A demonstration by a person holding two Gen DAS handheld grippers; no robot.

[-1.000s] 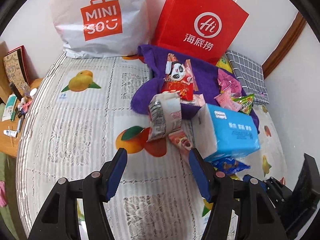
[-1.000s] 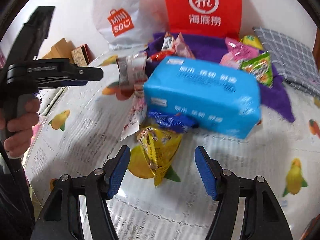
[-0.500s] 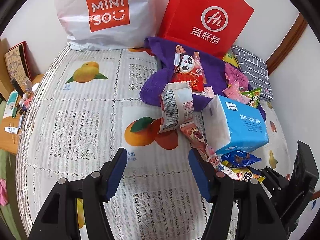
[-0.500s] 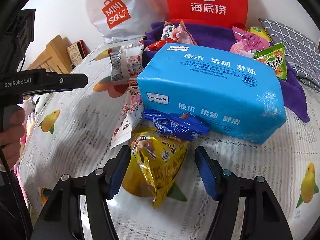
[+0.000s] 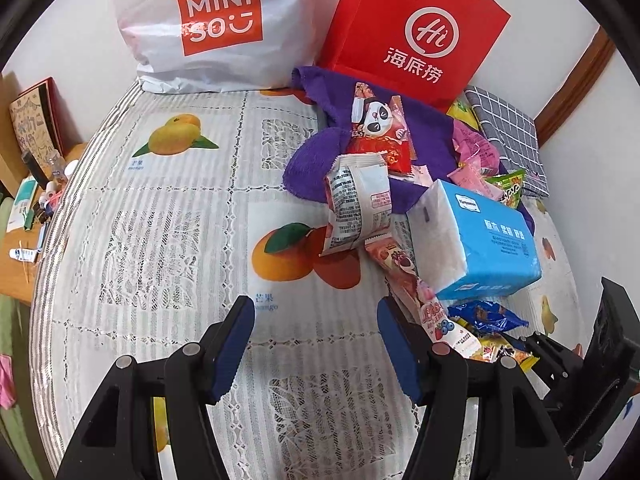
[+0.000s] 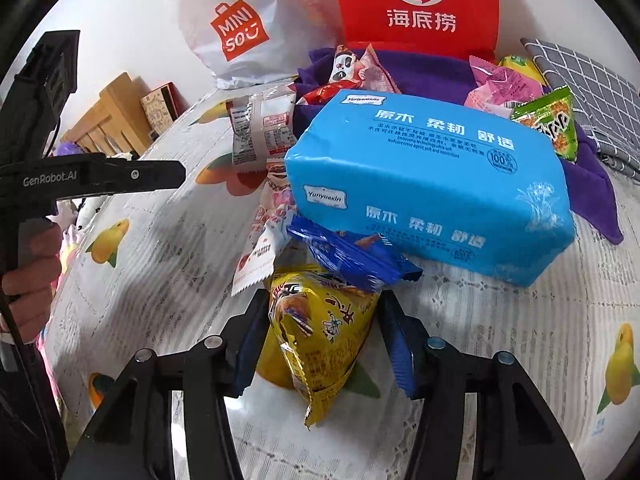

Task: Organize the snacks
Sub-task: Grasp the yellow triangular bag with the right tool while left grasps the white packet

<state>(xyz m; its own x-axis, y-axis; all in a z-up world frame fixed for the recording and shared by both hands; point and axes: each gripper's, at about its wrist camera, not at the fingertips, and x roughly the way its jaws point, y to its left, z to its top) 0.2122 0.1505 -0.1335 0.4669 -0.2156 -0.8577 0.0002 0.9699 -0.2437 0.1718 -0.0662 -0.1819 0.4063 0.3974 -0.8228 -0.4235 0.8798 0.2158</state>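
A yellow snack bag [image 6: 320, 332] lies on the fruit-print tablecloth [image 6: 500, 340], in front of a blue wrapper [image 6: 352, 256] and a big blue tissue pack [image 6: 428, 184]. My right gripper [image 6: 324, 320] is closing on the yellow bag, with both blue pads against its sides. My left gripper [image 5: 316, 320] hangs open over bare cloth with nothing between its fingers. To its right are a pink strawberry stick pack [image 5: 404, 272] and a white snack pack [image 5: 358, 204]. A panda pack [image 5: 378, 128] rests on the purple towel [image 5: 316, 160].
A red paper bag [image 5: 412, 36] and a white Miniso bag [image 5: 216, 20] stand against the back wall. A grey checked cloth [image 5: 504, 128] lies back right, with pink and green packs [image 6: 552, 120] nearby. A wooden side table [image 5: 24, 248] with small items is at the left edge.
My right gripper moved forward over the yellow snack bag and its jaws narrowed onto it. The left gripper kept its opening and drifted slightly back from the pile.
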